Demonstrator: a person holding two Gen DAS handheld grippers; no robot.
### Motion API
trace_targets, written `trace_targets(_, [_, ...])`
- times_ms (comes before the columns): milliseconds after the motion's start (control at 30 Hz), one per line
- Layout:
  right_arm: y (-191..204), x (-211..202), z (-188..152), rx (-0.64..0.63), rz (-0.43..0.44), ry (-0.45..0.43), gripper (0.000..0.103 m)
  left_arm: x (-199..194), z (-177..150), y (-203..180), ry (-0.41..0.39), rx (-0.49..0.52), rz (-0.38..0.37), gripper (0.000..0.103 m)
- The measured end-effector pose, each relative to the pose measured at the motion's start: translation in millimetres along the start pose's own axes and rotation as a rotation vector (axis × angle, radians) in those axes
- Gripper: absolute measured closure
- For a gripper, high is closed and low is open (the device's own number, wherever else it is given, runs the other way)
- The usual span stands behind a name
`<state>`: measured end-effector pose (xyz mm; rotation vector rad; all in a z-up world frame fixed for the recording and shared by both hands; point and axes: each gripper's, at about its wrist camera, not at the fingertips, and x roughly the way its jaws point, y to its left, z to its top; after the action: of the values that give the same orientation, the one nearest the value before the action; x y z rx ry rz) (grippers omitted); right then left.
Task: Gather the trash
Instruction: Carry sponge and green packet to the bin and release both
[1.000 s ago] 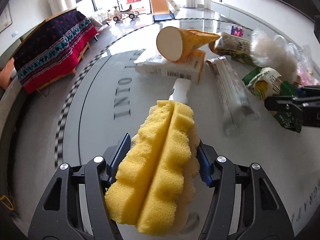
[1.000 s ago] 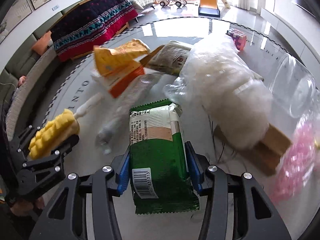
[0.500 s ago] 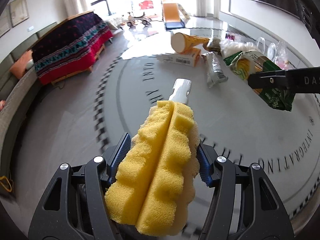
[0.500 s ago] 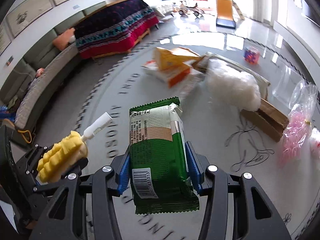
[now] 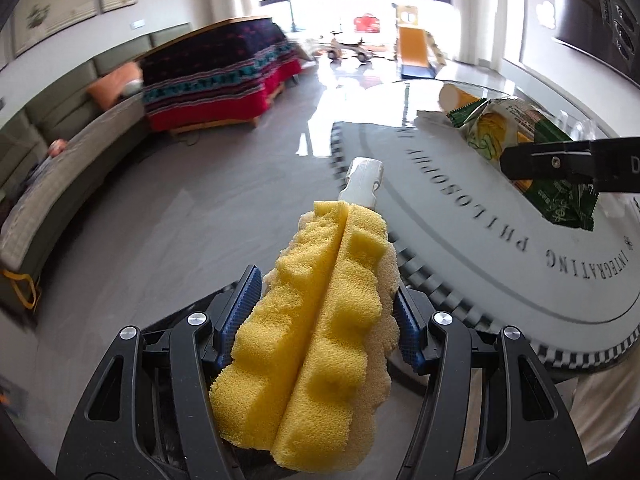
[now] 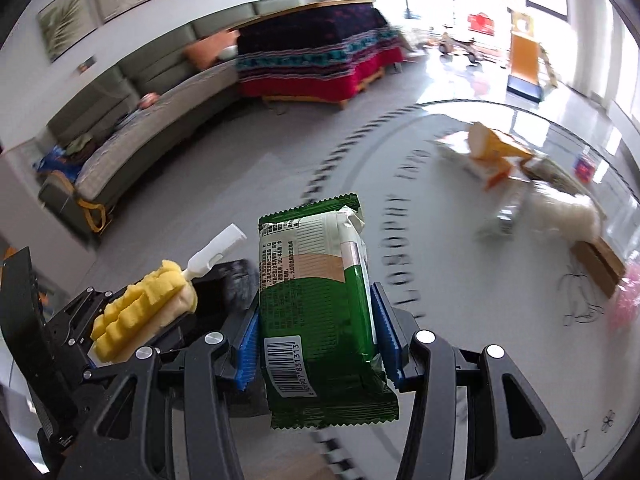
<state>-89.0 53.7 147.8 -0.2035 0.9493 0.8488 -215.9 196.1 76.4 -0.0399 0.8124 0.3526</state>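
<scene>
Yellow sponge and green packet, tool-clamped, overhang the rug's edge.

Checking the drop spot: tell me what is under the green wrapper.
Below the green wrapper, clamped in the right gripper, the round floor graphic's checkered edge shows, and grey floor beside it. Whatever lies directly beneath is covered by the wrapper.
</scene>
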Motion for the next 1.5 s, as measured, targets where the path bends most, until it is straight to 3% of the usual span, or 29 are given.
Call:
trace_targets(433, [140.5,28.1,-27.7,-0.238,0.149,0.064,0.052,-39.8,-87.6,105.4,0.063,-0.217,0.196,0.043])
trace_targets(733, [205.4,56.5,-37.6,-0.348,0.218,0.122,0.052,-36.2,-126.9,150.8,0.138,-0.351,0.259,0.043])
trace_targets(900, [224.0,71.0,-42.4,-0.373,0.241,0.150,0.051,-30.4,-140.4,164.9,0.168,-0.401,0.269,0.041])
trace_targets(933, [227.7,74.5,-42.7,-0.378,0.243,0.154,0.047,-30.9,-145.3,168.1,0.171,-0.409,0.265,0.035])
trace_targets(967, [232.0,78.3,-43.1,-0.389,0.241,0.162,0.044,-29.5,-146.6,168.8,0.182,-0.414,0.266,0.013])
trace_targets(1000, [235.4,81.1,-43.2,-0.396,0.227,0.165,0.032,-28.9,-147.4,170.1,0.183,-0.420,0.278,0.005])
trace_targets(1033, [237.3,82.7,-41.9,-0.394,0.209,0.155,0.028,-30.9,-148.6,170.3,0.169,-0.424,0.299,0.006])
trace_targets(1500, [214.5,65.9,-35.9,-0.334,0.236,0.111,0.028,-33.8,-127.7,149.5,0.159,-0.359,0.312,0.006])
